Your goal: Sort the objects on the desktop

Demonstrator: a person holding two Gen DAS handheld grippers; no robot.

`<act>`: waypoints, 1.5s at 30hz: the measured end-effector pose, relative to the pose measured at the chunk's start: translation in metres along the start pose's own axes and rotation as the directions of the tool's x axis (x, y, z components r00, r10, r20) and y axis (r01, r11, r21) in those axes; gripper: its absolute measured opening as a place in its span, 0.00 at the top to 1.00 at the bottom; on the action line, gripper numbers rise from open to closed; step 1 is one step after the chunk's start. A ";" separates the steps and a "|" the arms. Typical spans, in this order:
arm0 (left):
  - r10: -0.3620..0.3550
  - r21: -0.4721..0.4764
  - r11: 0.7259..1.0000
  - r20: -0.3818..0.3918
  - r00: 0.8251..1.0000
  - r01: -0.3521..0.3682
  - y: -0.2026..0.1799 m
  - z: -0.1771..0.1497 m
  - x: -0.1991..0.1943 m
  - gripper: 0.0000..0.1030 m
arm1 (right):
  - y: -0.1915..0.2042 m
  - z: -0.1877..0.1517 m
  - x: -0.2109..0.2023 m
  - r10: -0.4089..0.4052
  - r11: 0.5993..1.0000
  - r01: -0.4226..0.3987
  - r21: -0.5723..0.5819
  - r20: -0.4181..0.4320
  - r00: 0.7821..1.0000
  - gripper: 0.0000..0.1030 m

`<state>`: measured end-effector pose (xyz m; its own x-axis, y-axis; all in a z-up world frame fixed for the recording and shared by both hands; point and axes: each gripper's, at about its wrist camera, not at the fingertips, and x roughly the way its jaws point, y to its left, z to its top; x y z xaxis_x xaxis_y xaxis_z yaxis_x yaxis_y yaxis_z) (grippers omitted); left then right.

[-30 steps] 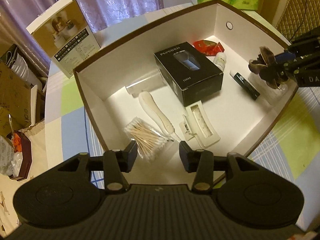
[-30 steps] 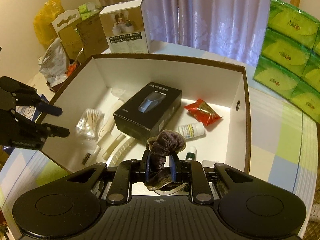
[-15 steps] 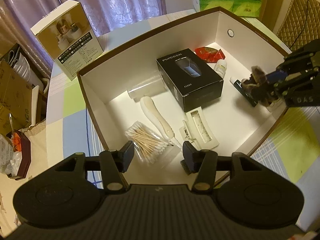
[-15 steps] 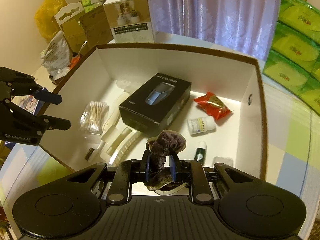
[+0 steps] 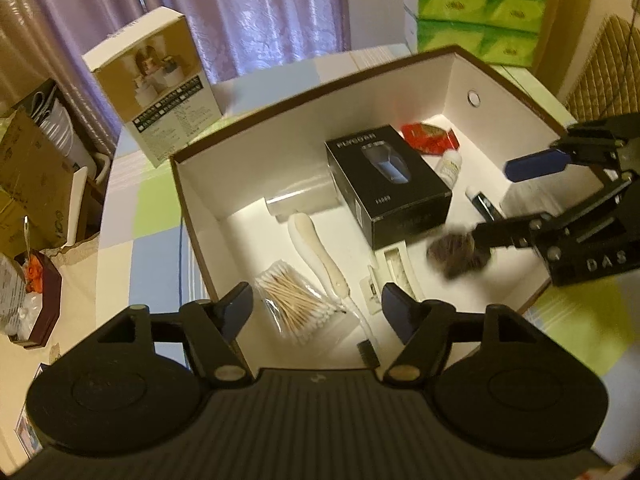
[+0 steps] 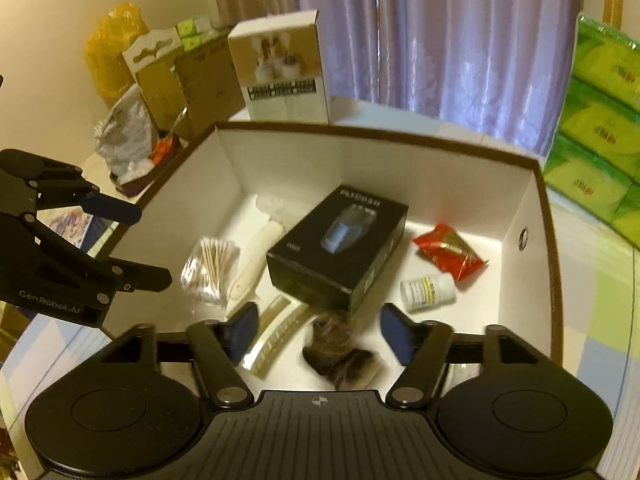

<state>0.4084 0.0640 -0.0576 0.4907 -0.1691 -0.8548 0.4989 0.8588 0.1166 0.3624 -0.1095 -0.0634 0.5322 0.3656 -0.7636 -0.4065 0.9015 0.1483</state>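
Two grippers hang over the open box (image 6: 536, 216), both spread wide and gripping nothing. Between the right gripper (image 6: 316, 334) fingers, just below them, the dark hair tie (image 6: 340, 356) shows blurred over the box floor; whether it touches is unclear. Ahead of it sits the black carton (image 6: 340, 252), with a pill bottle (image 6: 426, 290) and red packet (image 6: 448, 252) to its right. Cotton swabs (image 5: 296, 304) lie just ahead of the left gripper (image 5: 318, 308).

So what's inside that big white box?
The big white box holds a black shaver carton, cotton swabs, a red packet, a pill bottle, and a dark scrunchie. Under the carton stays hidden.
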 end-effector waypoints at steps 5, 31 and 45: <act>0.030 -0.061 0.998 0.033 0.999 -0.028 0.001 -0.001 -0.010 0.22 | 0.001 -0.004 -0.020 -0.022 1.000 0.021 0.014 0.059 0.998 0.10; 0.171 -0.284 0.952 0.182 0.968 -0.115 -0.046 -0.060 -0.112 0.01 | 0.020 -0.068 -0.111 -0.122 0.988 0.110 0.106 0.114 0.986 0.02; 0.221 -0.359 0.923 0.206 0.953 -0.137 -0.083 -0.099 -0.169 0.01 | 0.036 -0.101 -0.158 -0.110 0.992 0.099 0.072 0.164 0.980 0.02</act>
<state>0.2137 0.0687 0.0270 0.7251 -0.0706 -0.6850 0.1367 0.9897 0.0427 0.1888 -0.1581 -0.0010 0.6883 0.2976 -0.6616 -0.2972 0.9476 0.1170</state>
